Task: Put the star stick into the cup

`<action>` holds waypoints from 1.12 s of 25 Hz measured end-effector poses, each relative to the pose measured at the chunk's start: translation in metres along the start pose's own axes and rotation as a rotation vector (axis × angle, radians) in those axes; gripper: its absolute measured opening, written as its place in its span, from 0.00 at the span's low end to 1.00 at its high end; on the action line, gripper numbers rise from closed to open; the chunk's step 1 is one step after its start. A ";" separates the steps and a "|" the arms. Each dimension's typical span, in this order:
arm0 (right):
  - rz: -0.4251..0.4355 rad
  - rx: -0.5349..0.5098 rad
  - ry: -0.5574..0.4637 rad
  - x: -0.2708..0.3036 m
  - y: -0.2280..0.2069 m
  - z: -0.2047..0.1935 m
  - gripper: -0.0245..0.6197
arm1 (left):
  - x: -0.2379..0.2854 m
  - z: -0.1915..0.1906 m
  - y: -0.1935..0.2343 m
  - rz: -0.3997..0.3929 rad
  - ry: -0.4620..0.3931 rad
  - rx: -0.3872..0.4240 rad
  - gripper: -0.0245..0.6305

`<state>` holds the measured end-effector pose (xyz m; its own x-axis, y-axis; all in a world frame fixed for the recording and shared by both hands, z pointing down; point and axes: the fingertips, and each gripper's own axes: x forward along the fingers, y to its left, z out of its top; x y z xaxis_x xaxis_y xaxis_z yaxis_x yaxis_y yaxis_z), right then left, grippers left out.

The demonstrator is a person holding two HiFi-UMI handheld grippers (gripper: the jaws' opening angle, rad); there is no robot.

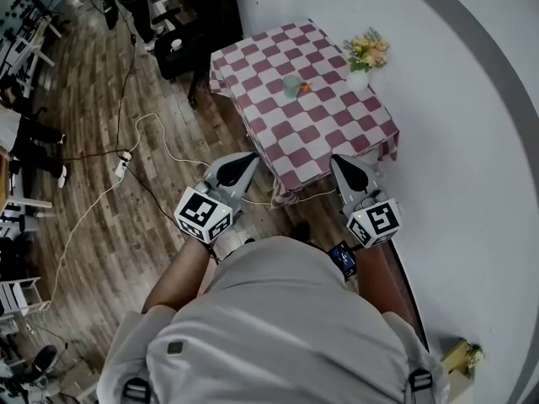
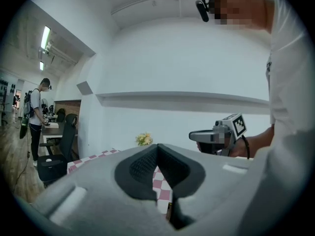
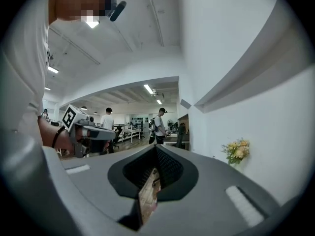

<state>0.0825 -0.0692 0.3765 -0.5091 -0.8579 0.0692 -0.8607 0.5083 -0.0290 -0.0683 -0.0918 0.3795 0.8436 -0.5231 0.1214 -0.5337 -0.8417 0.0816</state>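
Observation:
A small table with a red-and-white checked cloth [image 1: 328, 133] stands ahead of me against the white wall. On it are a pale green cup [image 1: 291, 86] and, just right of the cup, the small orange star stick [image 1: 306, 87]. Both grippers are held close to my body, short of the table's near edge. My left gripper [image 1: 250, 159] is shut and empty; its jaws meet at the tips in the left gripper view [image 2: 157, 147]. My right gripper [image 1: 339, 162] is also shut on nothing, its tips touching in the right gripper view [image 3: 156, 149].
A vase of yellow flowers [image 1: 364, 55] stands at the table's far right corner. A black office chair [image 1: 180, 51] is left of the table. White and black cables and a power strip [image 1: 123, 166] lie on the wooden floor. People [image 3: 159, 126] stand far back in the room.

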 end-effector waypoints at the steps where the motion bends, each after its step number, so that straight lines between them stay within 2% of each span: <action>1: -0.020 0.017 -0.006 -0.002 0.005 0.001 0.05 | -0.011 0.000 0.003 0.005 -0.005 -0.003 0.04; 5: -0.072 0.034 -0.013 -0.008 0.034 0.000 0.05 | -0.051 -0.008 0.009 -0.004 -0.008 -0.010 0.04; 14: -0.101 0.018 0.001 -0.010 0.119 -0.002 0.05 | -0.129 -0.022 0.012 -0.037 -0.012 -0.022 0.04; 22: -0.128 0.010 -0.001 -0.016 0.153 -0.004 0.05 | -0.158 -0.035 0.007 -0.056 0.001 -0.018 0.04; 28: -0.123 0.000 -0.010 -0.022 0.162 0.001 0.05 | -0.159 -0.029 0.003 -0.064 -0.006 0.000 0.04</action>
<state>-0.0453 0.0321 0.3695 -0.3996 -0.9146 0.0623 -0.9167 0.3991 -0.0209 -0.2059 -0.0077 0.3894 0.8763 -0.4689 0.1102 -0.4786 -0.8735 0.0887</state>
